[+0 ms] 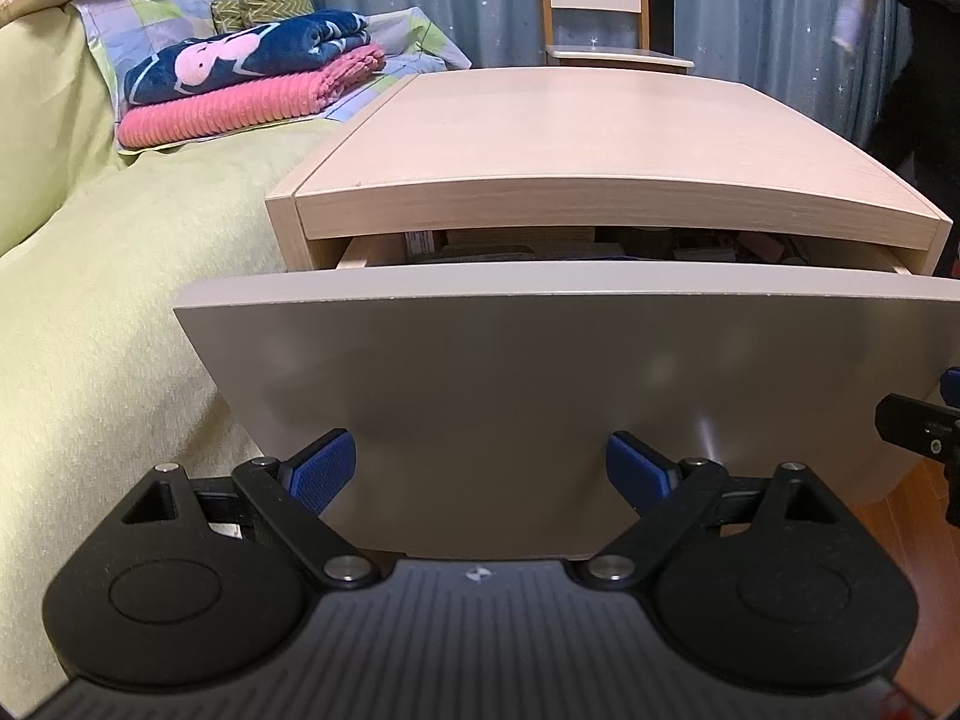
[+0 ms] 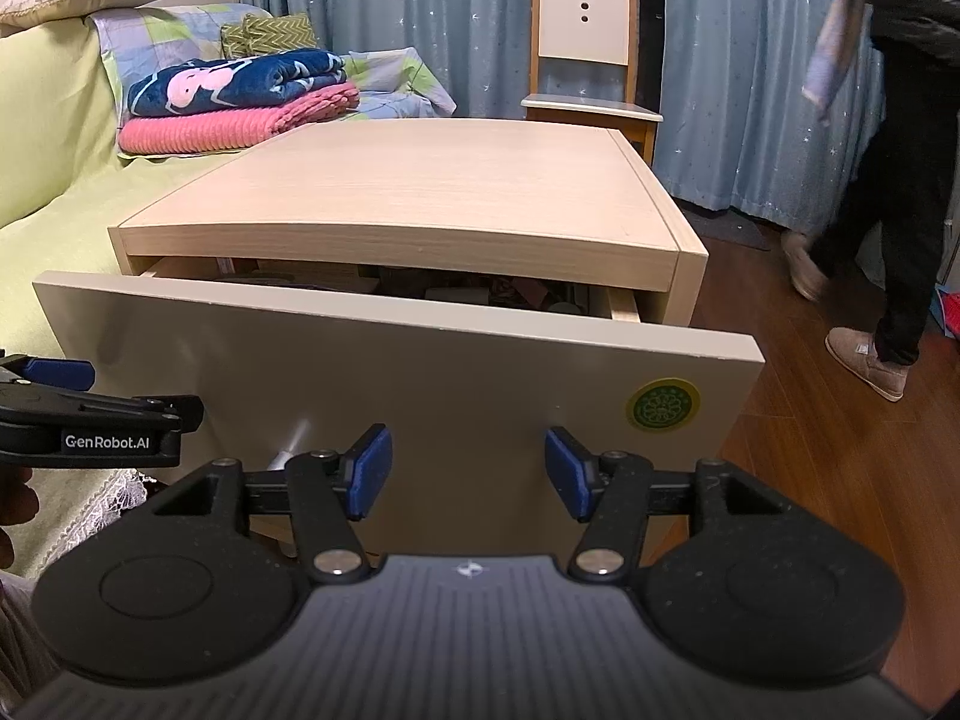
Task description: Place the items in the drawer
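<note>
A light wood nightstand [image 1: 570,120] [image 2: 432,192] stands beside the bed. Its top drawer [image 1: 540,372] [image 2: 390,396] is pulled out a little, and mixed small items show dimly in the gap behind its grey front panel. My left gripper [image 1: 480,474] is open, its blue pads close to the lower part of the drawer front with nothing between them. My right gripper [image 2: 468,474] is open too, facing the same panel near a round green and yellow sticker [image 2: 662,405]. Each gripper shows at the edge of the other's view.
A bed with a yellow-green cover [image 1: 120,276] lies to the left, with folded pink and navy blankets [image 1: 252,78] on it. A chair [image 2: 585,60] stands behind the nightstand by blue curtains. A person in dark clothes [image 2: 900,180] stands on the wooden floor [image 2: 840,450] at the right.
</note>
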Tool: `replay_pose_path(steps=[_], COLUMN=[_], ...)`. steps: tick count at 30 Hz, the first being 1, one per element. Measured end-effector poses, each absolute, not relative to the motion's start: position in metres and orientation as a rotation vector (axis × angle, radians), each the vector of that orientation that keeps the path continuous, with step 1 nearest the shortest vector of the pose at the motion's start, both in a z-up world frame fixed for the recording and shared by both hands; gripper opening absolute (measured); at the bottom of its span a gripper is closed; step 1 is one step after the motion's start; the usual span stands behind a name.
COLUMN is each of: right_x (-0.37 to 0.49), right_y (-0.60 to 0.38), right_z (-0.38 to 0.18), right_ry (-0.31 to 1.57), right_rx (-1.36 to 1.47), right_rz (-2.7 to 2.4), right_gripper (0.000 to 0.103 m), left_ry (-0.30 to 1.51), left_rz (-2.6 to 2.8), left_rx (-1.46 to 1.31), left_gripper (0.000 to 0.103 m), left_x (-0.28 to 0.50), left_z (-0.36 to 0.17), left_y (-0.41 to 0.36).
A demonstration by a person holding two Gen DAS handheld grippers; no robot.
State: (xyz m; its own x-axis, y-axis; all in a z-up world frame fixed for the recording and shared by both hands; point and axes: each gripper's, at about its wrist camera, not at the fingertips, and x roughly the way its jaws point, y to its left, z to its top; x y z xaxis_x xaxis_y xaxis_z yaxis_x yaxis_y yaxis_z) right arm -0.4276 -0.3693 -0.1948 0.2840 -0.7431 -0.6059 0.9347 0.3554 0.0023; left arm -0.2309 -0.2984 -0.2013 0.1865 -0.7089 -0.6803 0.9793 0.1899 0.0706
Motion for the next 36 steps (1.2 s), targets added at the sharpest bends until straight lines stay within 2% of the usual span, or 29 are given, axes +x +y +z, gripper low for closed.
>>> replay_pose_path(steps=[36], right_x=[-0.422], right_y=[-0.379], right_z=[-0.197], right_ry=[0.571], right_rx=[0.375], right_rz=[-1.179], right_gripper=[0.054], left_ry=[0.593], left_rz=[-1.272], left_rx=[0.552], left_gripper=[0.092], left_x=[-0.225], left_z=[-0.203], left_y=[-0.317])
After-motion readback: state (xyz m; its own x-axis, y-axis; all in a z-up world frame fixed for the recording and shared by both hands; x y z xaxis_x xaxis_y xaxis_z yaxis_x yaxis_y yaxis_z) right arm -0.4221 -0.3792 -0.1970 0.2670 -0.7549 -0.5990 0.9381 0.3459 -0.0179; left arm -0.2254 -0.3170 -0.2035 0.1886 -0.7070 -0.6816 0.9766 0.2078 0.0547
